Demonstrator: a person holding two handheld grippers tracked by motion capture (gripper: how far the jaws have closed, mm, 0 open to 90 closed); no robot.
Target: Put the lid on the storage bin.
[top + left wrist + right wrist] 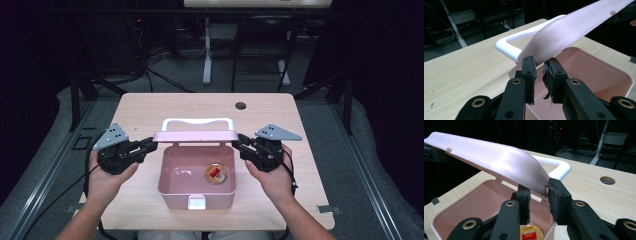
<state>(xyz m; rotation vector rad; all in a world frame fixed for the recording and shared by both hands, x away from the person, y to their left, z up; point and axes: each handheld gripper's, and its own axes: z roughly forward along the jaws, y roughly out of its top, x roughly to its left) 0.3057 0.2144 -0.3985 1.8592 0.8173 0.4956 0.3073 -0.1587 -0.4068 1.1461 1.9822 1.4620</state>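
left gripper pinching lid | right gripper likewise, seemingly | high view: tin

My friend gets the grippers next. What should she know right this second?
Left gripper: jaws pinch the left edge of the pink lid.
Right gripper: jaws pinch the lid's right edge.
Pink box sits mid-table, lid raised on its rear hinge, white handle behind it.
Round gold tin with a red label lies inside, toward the right.
Done: box is open and the tin is in.
Left, probably: move the lid evenly with both grippers.
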